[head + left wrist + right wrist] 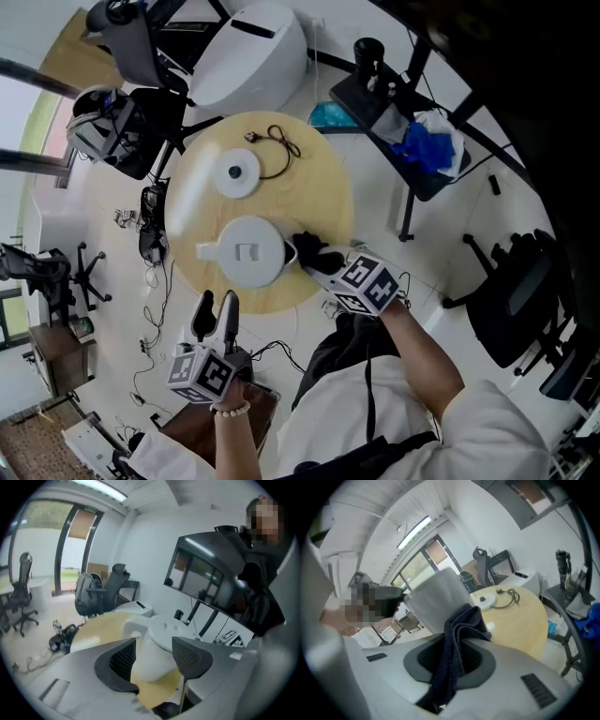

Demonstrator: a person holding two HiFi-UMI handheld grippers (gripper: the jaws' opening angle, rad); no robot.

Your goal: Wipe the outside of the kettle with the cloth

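Nearest the person, the left tool hangs just off the near edge of the round surface, its jaws apart with nothing gripped, aimed at the white kettle standing there. The right tool is clamped on the dark cloth, which touches the kettle's side opposite the spout. The kettle's base lies beyond.

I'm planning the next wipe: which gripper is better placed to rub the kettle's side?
Right. The right gripper is shut on the dark cloth, which lies at the side of the kettle. The left gripper is open and empty, short of the kettle.
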